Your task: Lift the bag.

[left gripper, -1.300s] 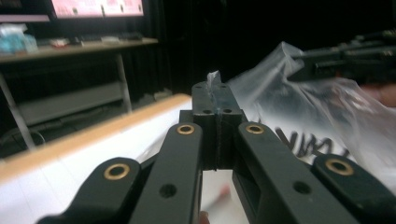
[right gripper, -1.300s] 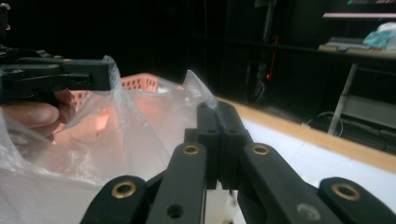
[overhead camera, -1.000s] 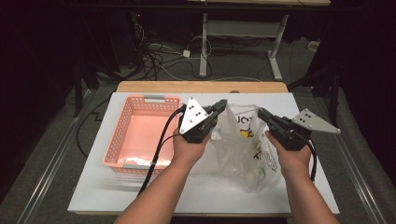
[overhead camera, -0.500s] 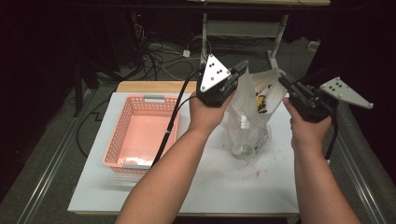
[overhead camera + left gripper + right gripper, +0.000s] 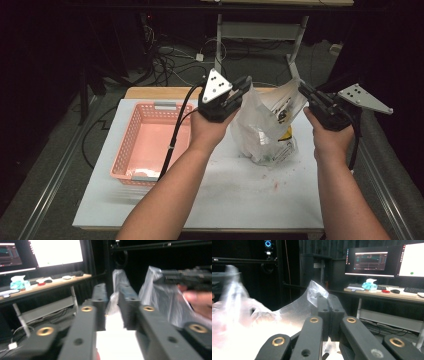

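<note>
High view: clear plastic bag (image 5: 267,125) lifted by its top edge, bottom resting on the white tabletop (image 5: 225,195) just right of the pink basket (image 5: 145,142), presumably so the mouth stays stretched wide and the contents hang low

Right gripper (image 5: 306,94) at the bag's upper right corner, fingers (image 5: 329,312) pressed tight together on a fold of the plastic, seen plainly in the right gripper view with the film (image 5: 294,307) pinched between them; likely the anchoring hold that keeps the bag up

Left gripper (image 5: 242,86) at the bag's upper left corner, on the basket's side; in the left gripper view its fingers (image 5: 100,302) parted with a gap between them, a strip of plastic (image 5: 115,290) standing in that gap, pads not pressing it, having just been opening; apparently letting go of that corner or shifting for a better hold

Inside the bag, something dark and something yellow, too crumpled to name

Basket empty apart from a pale patch at its floor, set just left of the bag, probably waiting to take what comes out; small reddish specks scattered on the tabletop below the bag
</note>
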A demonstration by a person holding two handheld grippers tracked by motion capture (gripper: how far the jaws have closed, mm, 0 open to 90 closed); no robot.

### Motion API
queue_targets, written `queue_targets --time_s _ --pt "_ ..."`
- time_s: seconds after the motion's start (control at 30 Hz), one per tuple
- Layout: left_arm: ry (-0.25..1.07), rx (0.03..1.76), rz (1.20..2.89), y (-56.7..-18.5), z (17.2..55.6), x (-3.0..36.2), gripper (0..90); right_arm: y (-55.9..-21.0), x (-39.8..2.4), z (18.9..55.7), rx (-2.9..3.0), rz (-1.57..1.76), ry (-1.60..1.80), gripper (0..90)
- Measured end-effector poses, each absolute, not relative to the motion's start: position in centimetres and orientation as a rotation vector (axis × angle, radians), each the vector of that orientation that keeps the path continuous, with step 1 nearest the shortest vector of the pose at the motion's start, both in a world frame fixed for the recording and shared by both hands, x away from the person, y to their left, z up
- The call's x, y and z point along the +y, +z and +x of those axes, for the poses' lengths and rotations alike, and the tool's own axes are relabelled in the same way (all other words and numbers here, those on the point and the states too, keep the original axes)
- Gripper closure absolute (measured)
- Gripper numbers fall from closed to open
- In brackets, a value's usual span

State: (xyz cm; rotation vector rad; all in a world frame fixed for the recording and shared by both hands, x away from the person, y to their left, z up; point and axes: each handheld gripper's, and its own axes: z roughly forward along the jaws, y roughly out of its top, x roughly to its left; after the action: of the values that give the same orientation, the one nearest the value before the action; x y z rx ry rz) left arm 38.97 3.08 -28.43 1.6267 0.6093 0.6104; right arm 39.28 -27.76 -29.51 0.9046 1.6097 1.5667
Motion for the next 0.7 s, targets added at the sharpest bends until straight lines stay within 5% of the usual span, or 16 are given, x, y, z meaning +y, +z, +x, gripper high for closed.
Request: queue_targets --time_s 0.17,0.47,0.7 --pt "0.558 0.643 1.658 -30.0 35.9 5.3 51.5 -29.9 -27.8 39.4 1.629 0.908 1.546 90.0" --pt "0.46 0.654 1.732 -35.7 28.6 7.4 32.6 -30.4 -27.5 39.1 1.651 0.897 1.54 90.0" --pt "0.33 0.73 1.861 -41.8 27.8 7.2 21.3 -30.2 -27.2 38.1 1.668 0.864 1.548 90.0"
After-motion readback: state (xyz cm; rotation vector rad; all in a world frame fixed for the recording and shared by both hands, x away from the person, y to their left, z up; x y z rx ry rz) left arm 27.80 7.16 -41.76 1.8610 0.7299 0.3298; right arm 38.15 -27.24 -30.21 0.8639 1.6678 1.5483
